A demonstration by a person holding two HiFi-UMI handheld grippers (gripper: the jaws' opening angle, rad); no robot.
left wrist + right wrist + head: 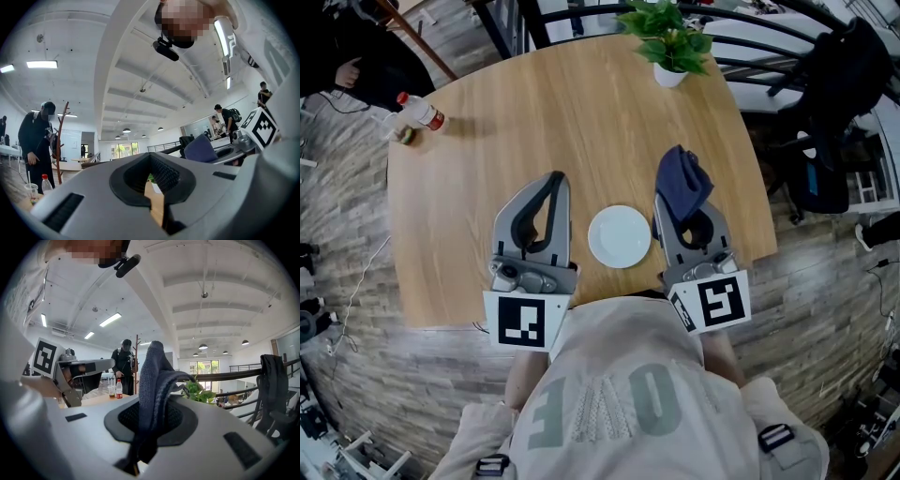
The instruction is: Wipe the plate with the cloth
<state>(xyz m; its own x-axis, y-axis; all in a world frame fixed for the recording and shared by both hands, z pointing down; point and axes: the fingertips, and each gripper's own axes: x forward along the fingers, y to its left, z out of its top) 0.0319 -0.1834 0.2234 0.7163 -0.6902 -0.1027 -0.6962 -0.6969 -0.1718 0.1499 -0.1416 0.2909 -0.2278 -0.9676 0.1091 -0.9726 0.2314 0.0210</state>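
Person's shirt fills lower head view, on near side of plate. Plate white, round, flat on wooden counter. Cloth dark blue, just right of plate, apart from it, bunched upright, clamped between fingers of right gripper. Left gripper just left of plate, fingers together, empty. Potted plant well beyond plate at counter's far edge. Bottle and cup far left of plate.
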